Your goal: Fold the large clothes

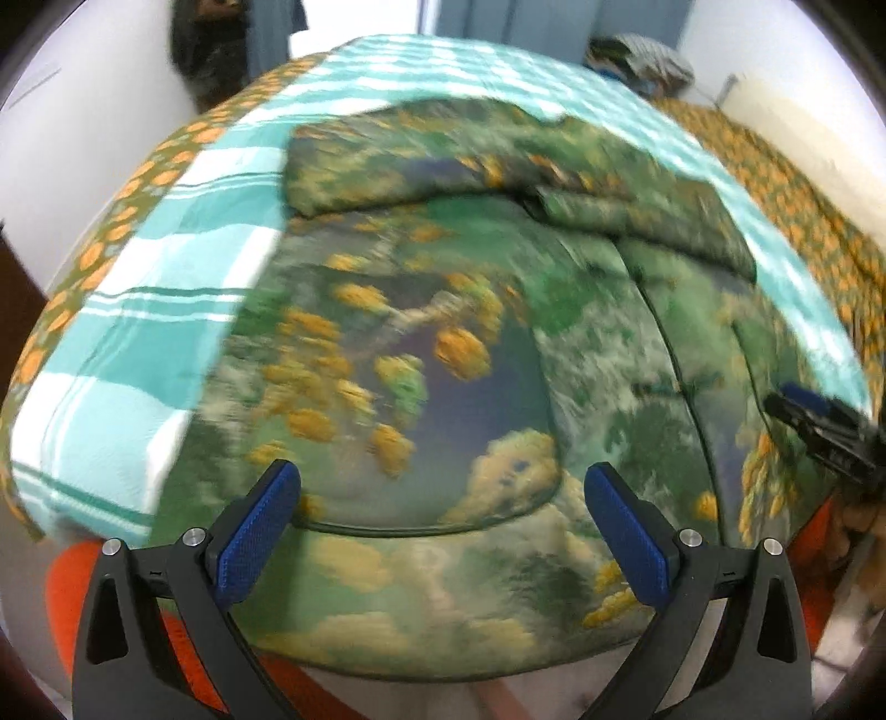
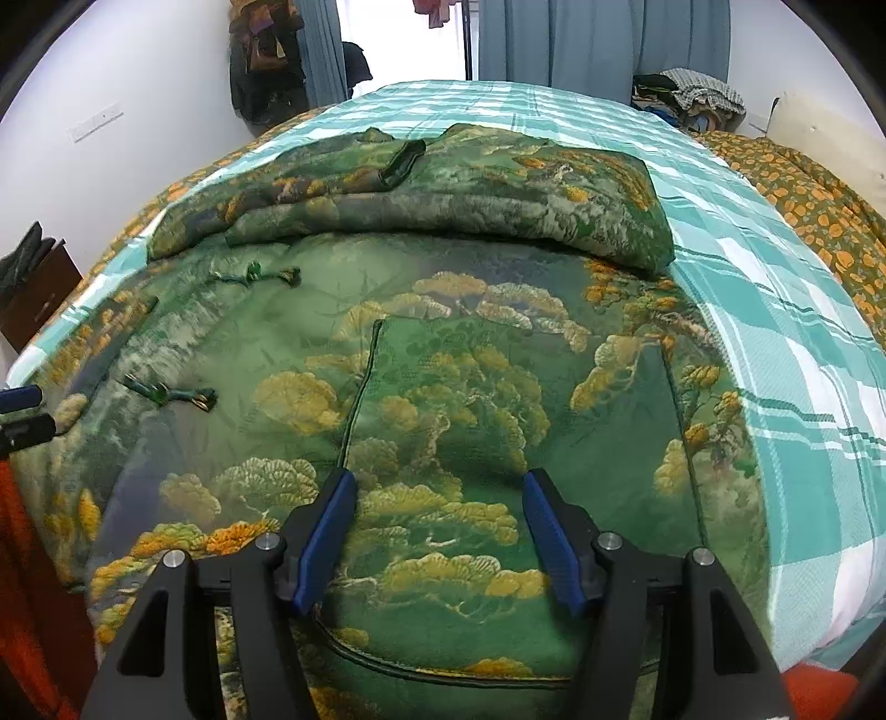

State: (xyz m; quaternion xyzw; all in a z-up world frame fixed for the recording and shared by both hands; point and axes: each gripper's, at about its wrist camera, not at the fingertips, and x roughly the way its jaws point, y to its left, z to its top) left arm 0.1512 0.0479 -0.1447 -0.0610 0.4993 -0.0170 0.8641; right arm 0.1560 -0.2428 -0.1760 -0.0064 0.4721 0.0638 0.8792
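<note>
A large green jacket (image 2: 443, 360) printed with yellow trees and clouds lies spread on the bed, its sleeves folded across the top (image 2: 443, 188). In the left wrist view the same jacket (image 1: 443, 343) looks blurred. My left gripper (image 1: 442, 498) hovers open above the jacket's near hem, nothing between its blue pads. My right gripper (image 2: 437, 498) is open too, over a patch pocket (image 2: 498, 443) near the hem, holding nothing. Each gripper shows at the other view's edge: the right gripper (image 1: 819, 421) and the left gripper (image 2: 22, 415).
The bed carries a teal and white checked sheet (image 2: 803, 343) over an orange-flowered cover (image 2: 819, 221). A pile of clothes (image 2: 686, 94) sits at the far right corner. Curtains (image 2: 598, 39), a white wall and hanging dark clothes (image 2: 266, 61) stand behind. Orange fabric (image 1: 72, 587) shows below the near edge.
</note>
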